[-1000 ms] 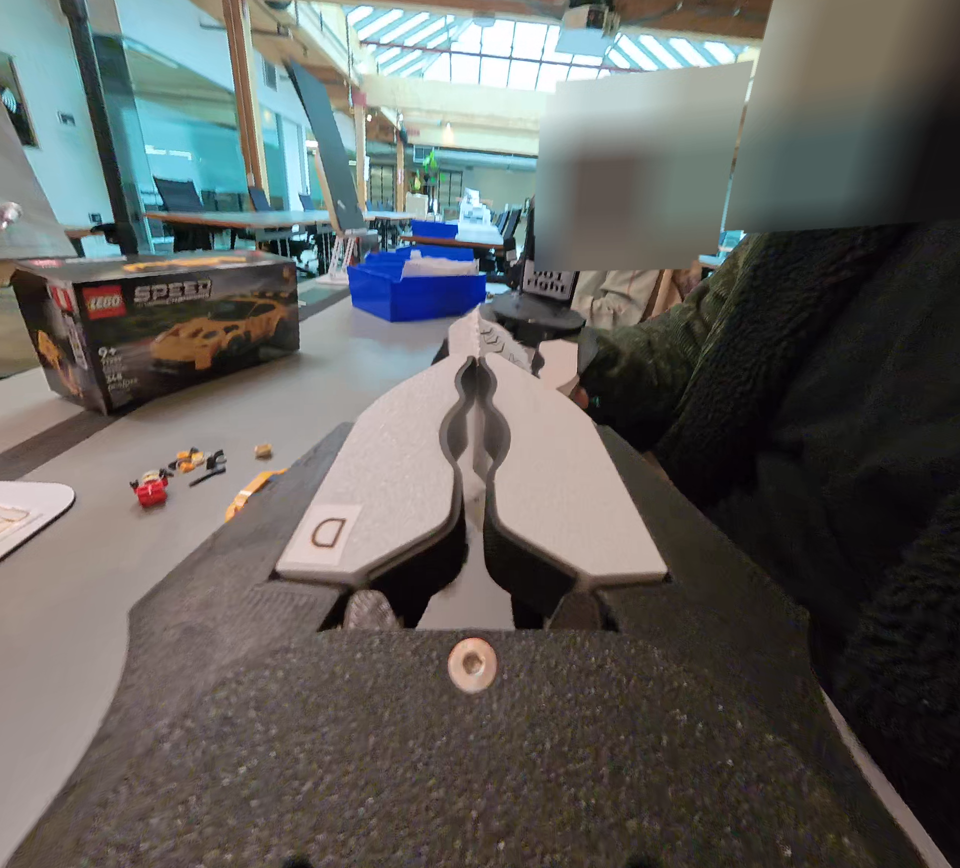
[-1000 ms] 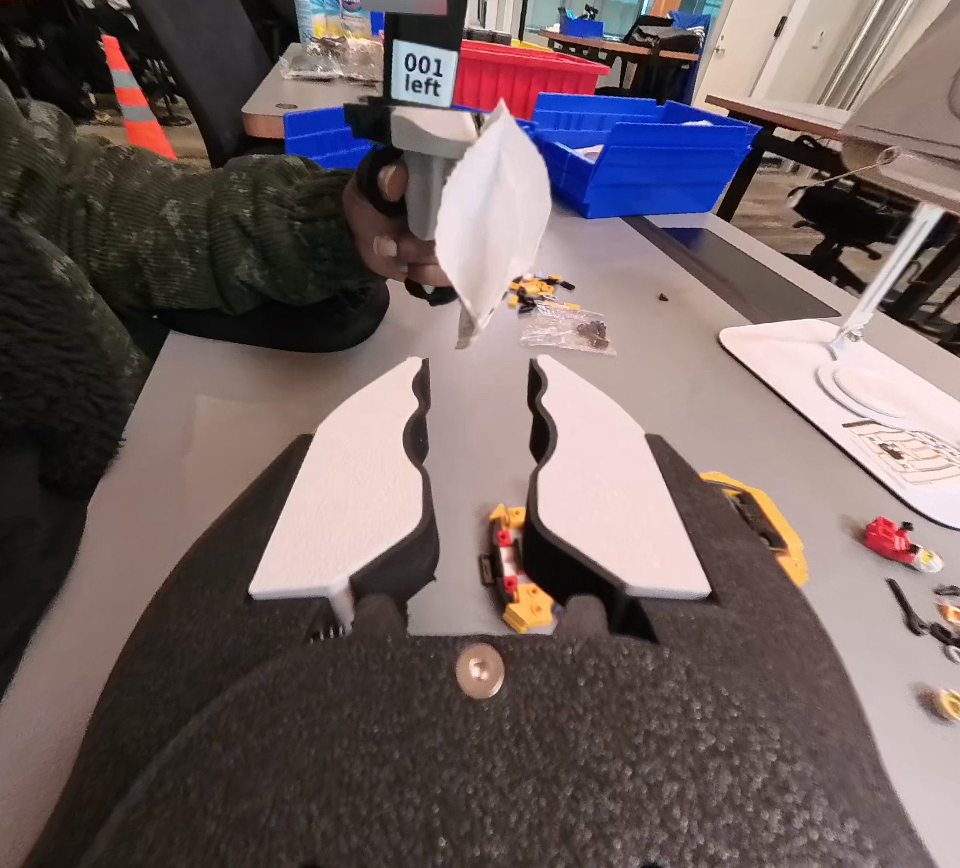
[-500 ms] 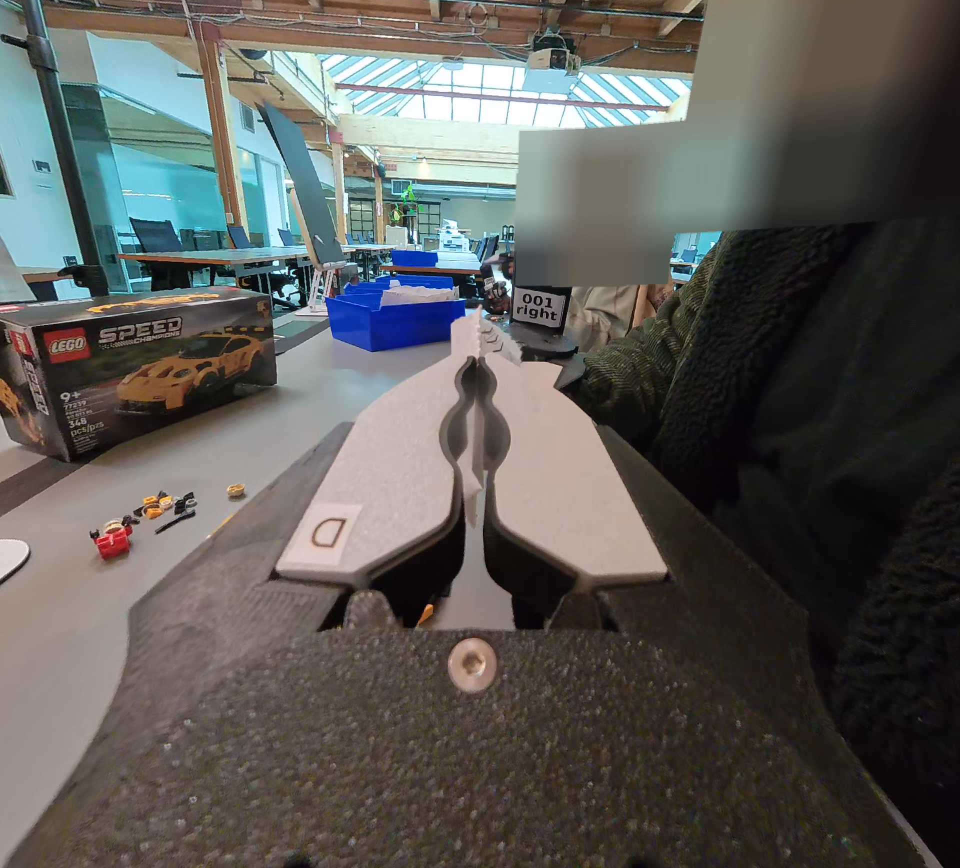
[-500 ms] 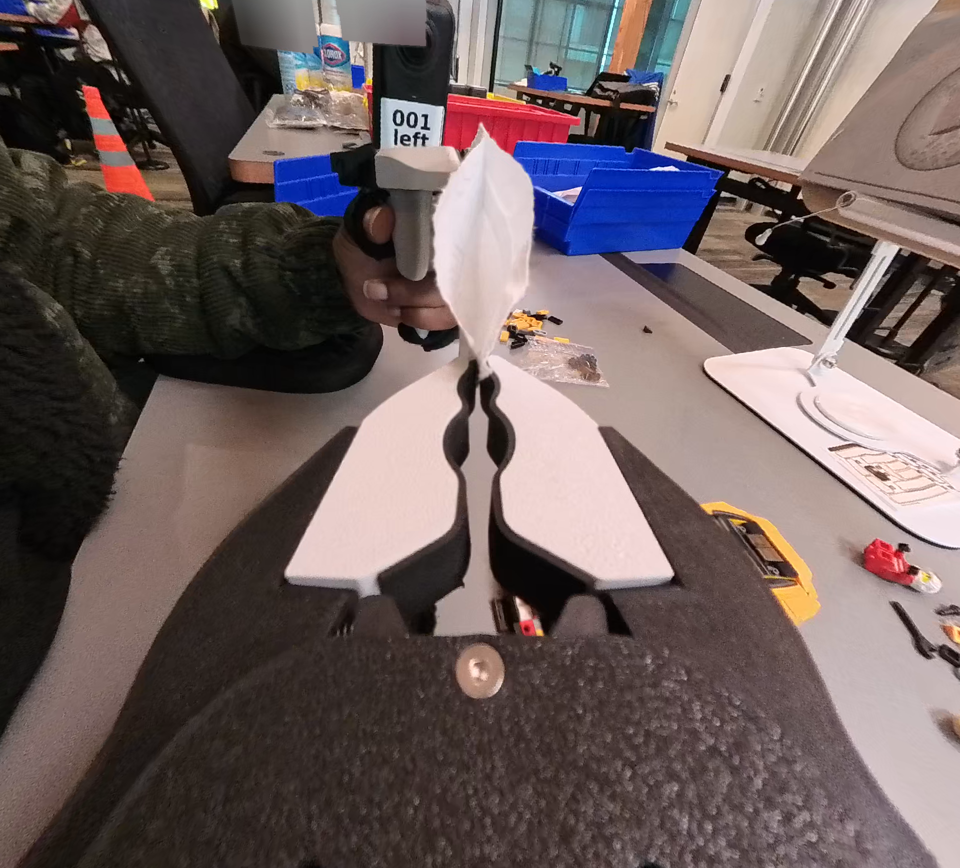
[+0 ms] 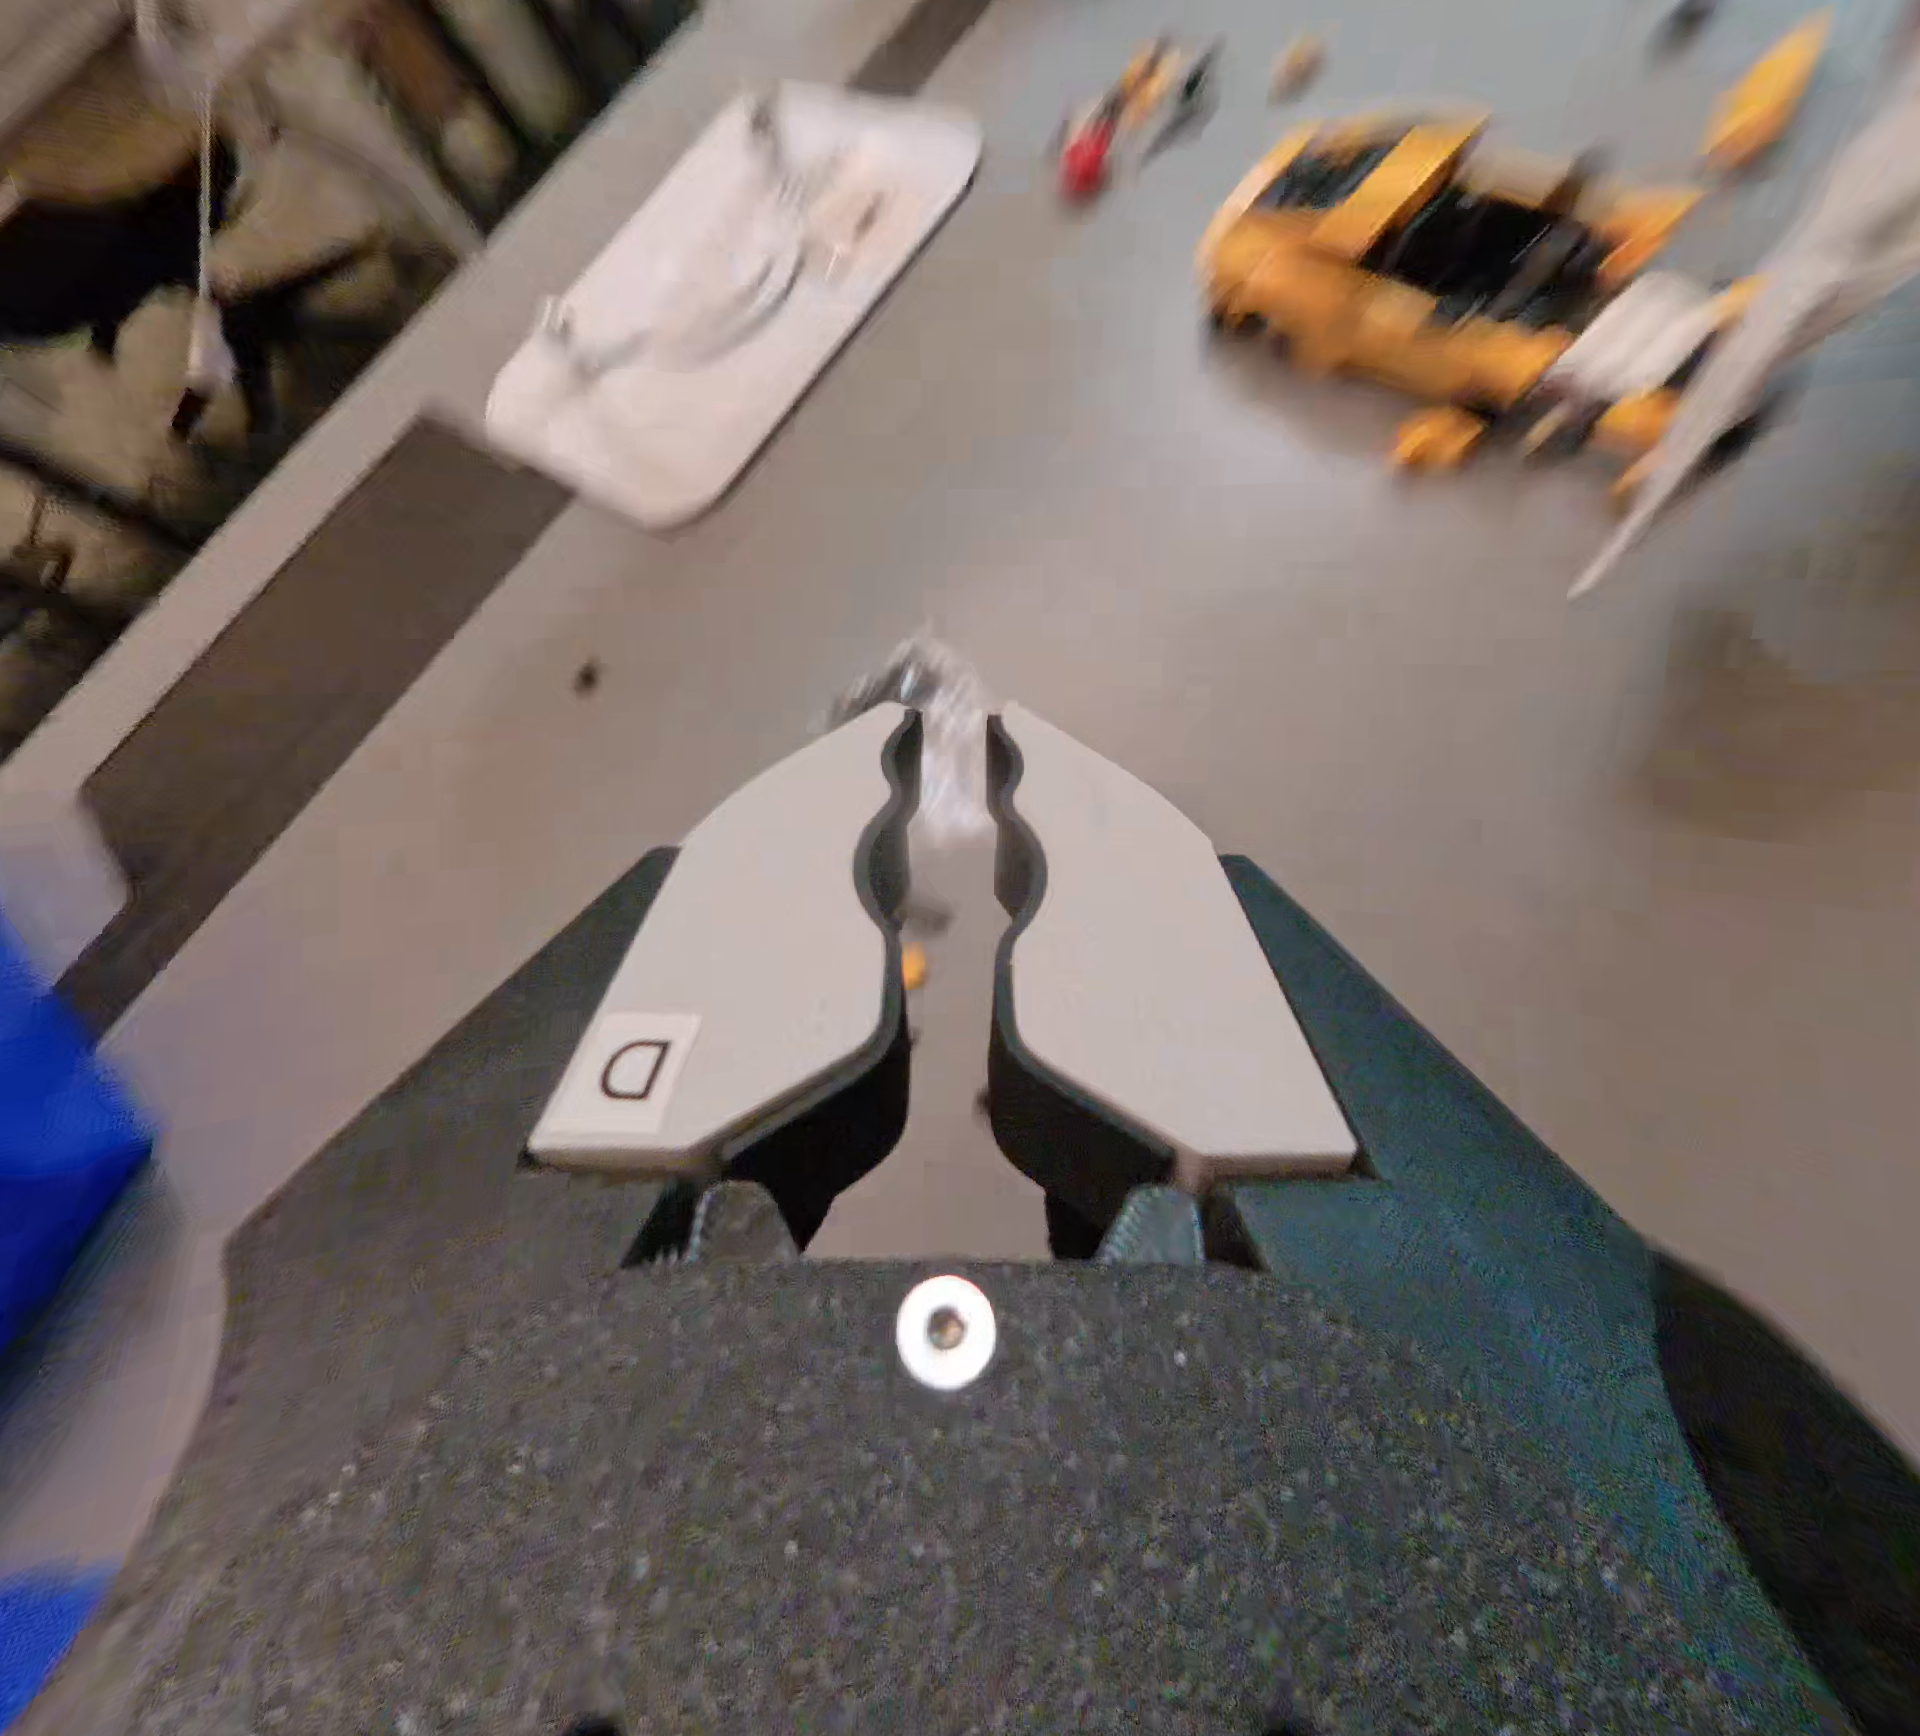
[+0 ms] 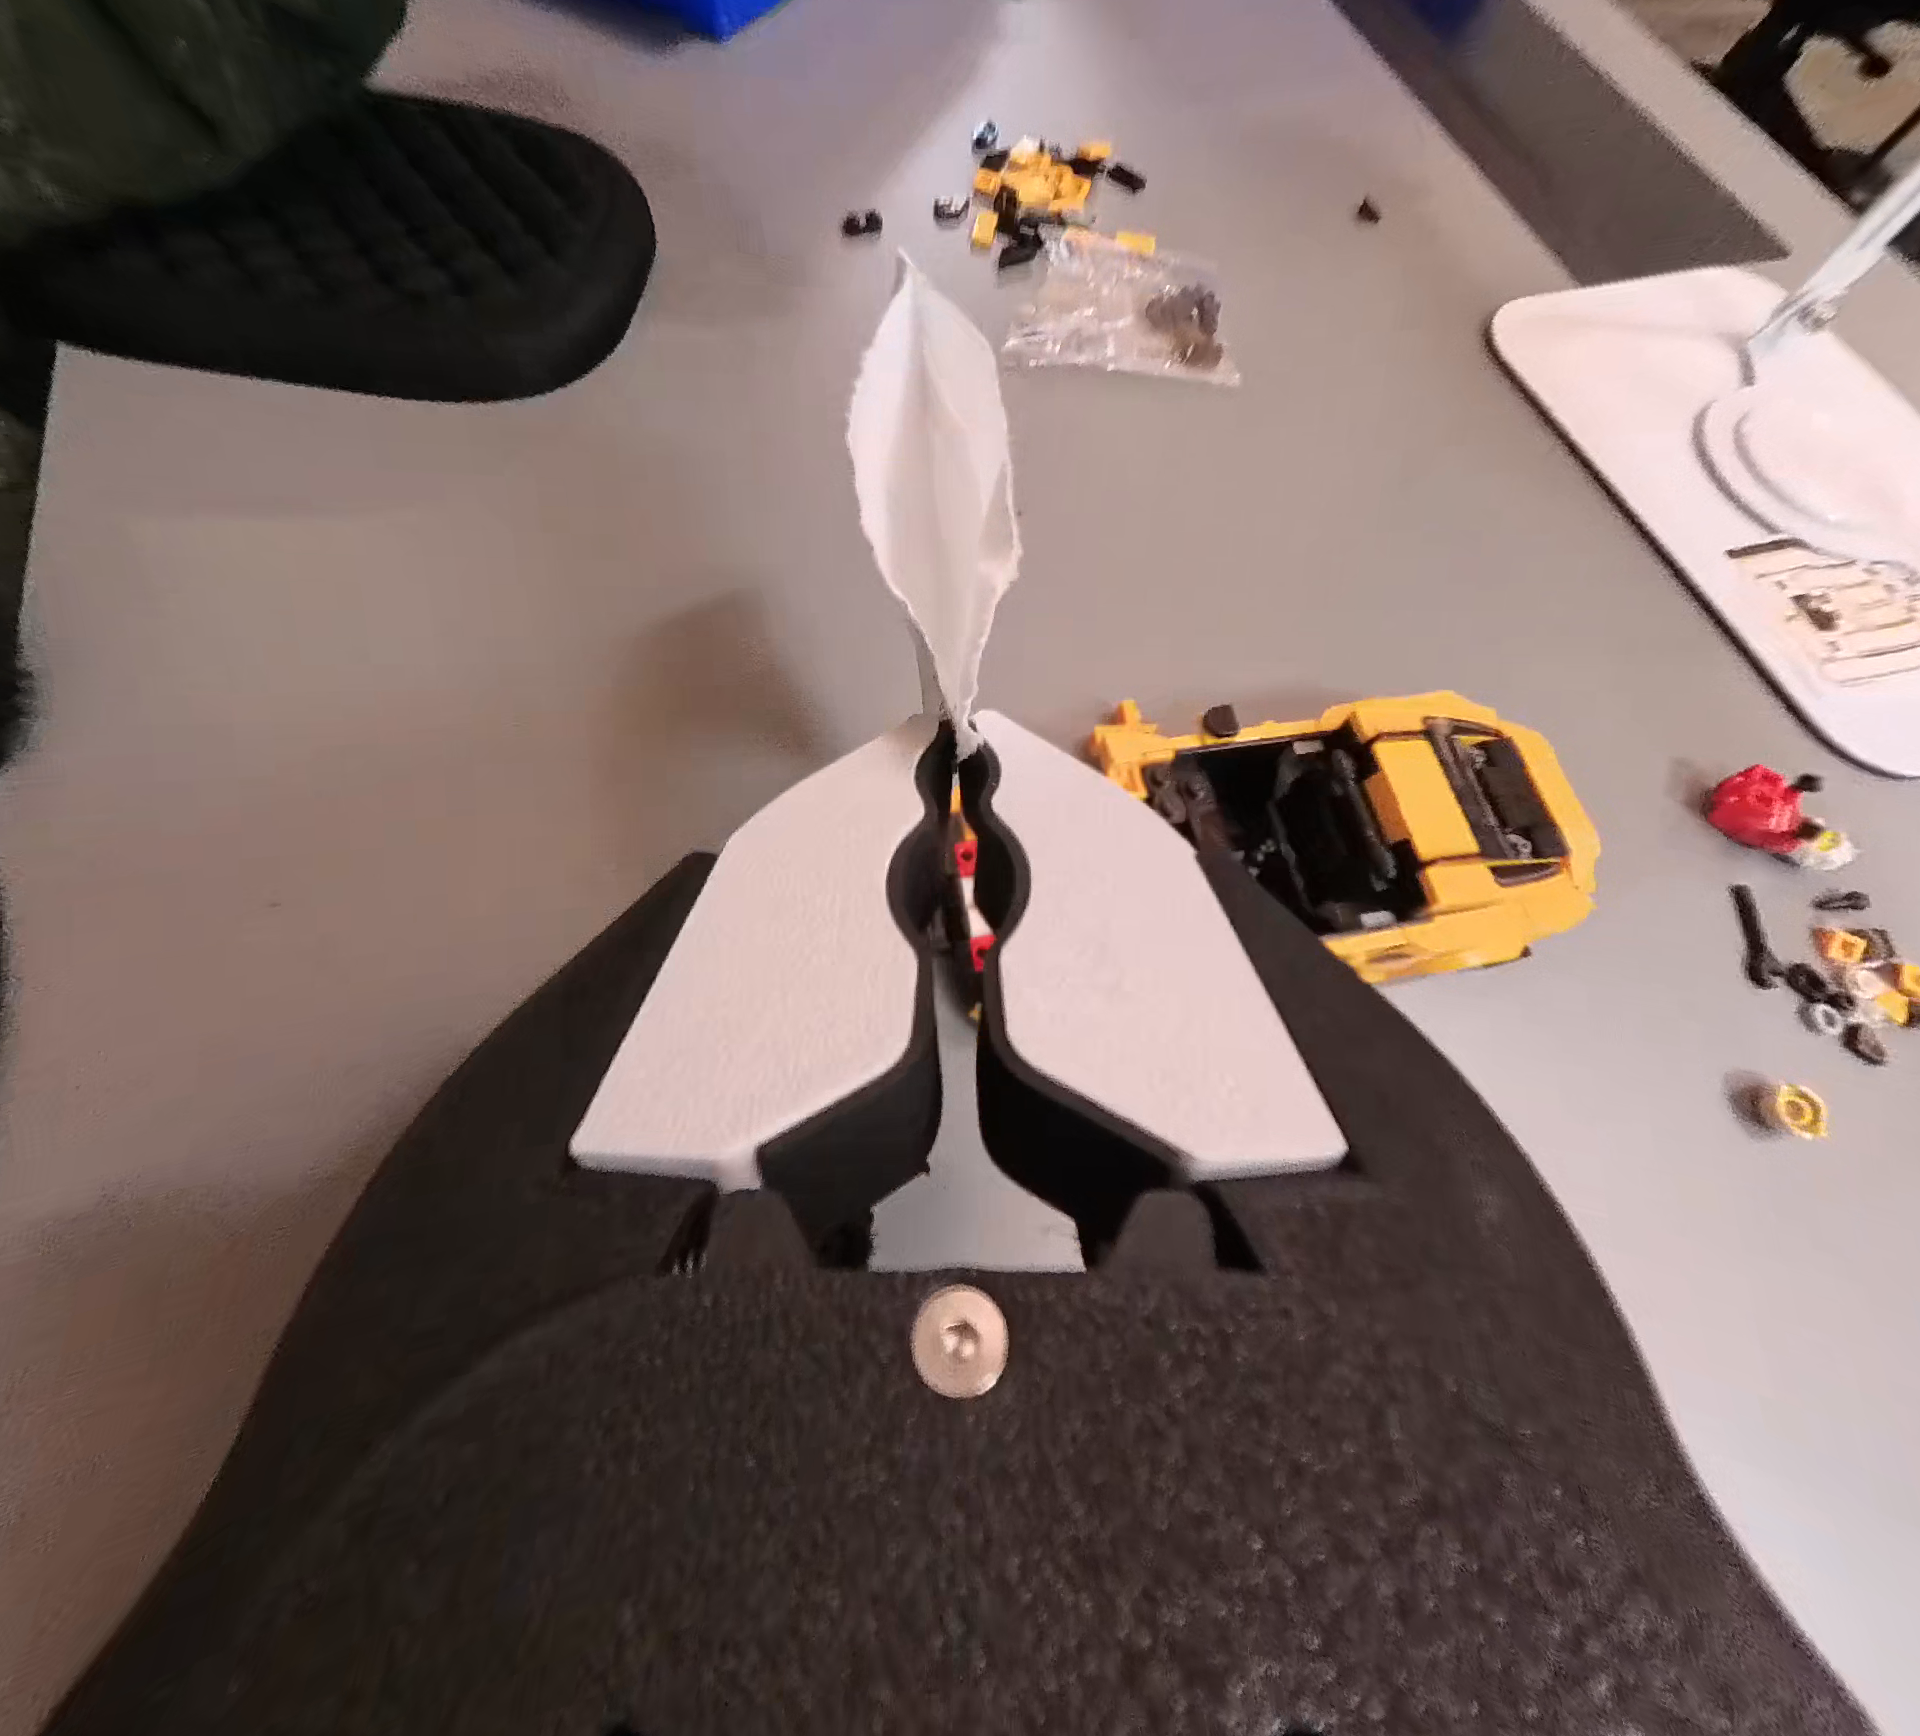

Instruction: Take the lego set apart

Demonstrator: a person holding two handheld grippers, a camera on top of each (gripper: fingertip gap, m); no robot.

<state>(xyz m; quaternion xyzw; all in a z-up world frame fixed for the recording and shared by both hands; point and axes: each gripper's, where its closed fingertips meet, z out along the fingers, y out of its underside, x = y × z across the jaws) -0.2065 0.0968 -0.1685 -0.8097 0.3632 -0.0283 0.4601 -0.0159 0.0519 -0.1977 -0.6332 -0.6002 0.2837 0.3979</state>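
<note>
Both grippers angled toward table

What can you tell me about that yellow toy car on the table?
The car is a yellow brick-built model, partly dismantled: its top is gone, showing a black interior. It sits upright on the grey table, just right of the right gripper, apart from it. Loose bits lie to its right. The left wrist view shows it only blurred.
</note>
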